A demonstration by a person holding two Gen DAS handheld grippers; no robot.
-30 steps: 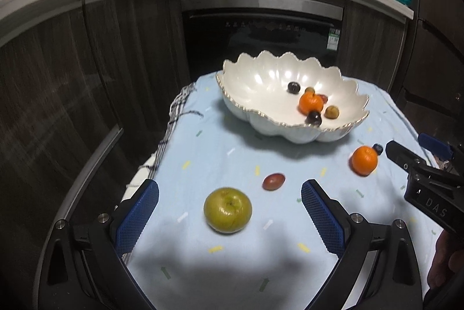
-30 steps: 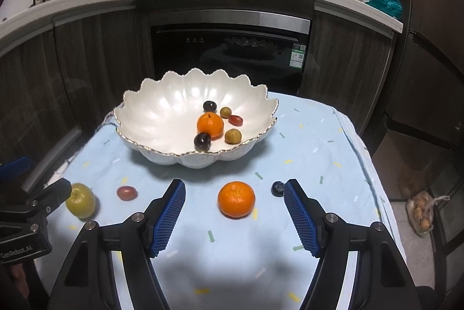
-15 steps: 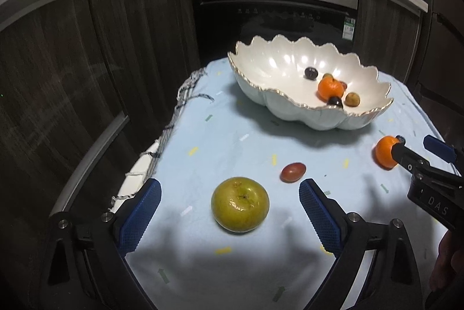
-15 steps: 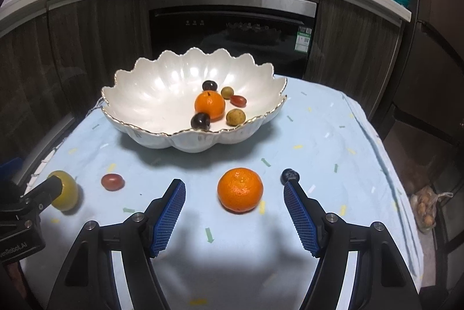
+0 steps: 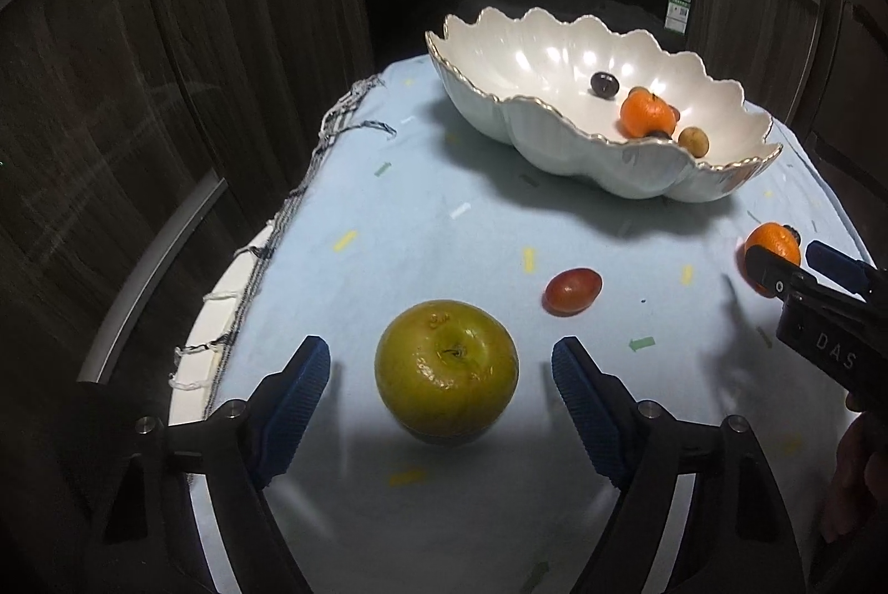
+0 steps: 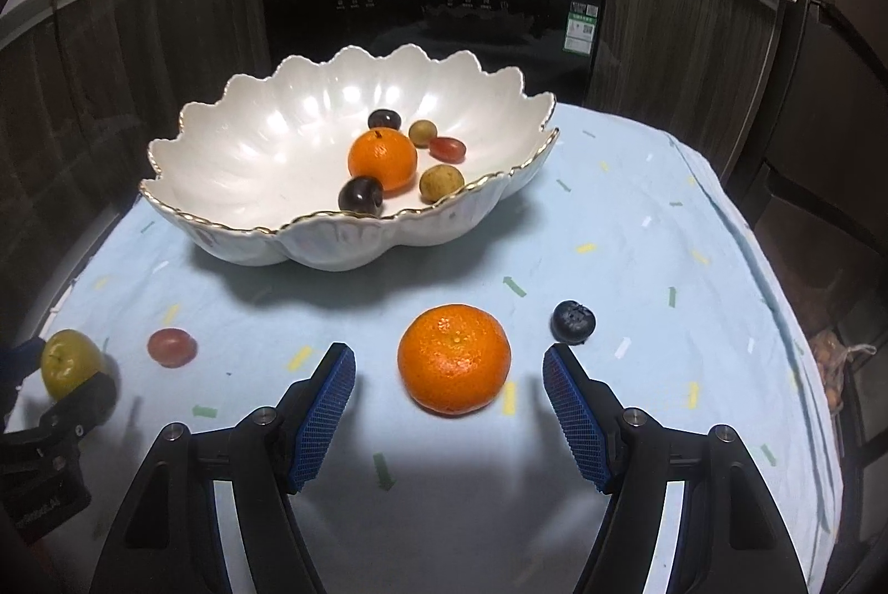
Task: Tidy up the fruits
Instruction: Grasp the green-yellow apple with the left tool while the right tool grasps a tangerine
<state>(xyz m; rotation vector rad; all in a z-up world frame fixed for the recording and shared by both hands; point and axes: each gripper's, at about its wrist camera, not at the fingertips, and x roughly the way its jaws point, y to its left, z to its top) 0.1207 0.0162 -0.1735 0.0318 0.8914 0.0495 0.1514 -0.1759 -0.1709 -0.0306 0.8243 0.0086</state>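
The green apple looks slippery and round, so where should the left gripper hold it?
Across the widest middle of the green apple, coming down from above and the near side: it sits stem-up between the closing left gripper pads.

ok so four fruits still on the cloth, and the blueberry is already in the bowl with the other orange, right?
Not quite. The blueberry is still on the cloth, beside the loose orange, not in the bowl. The right wrist view shows it; four loose fruits is correct.
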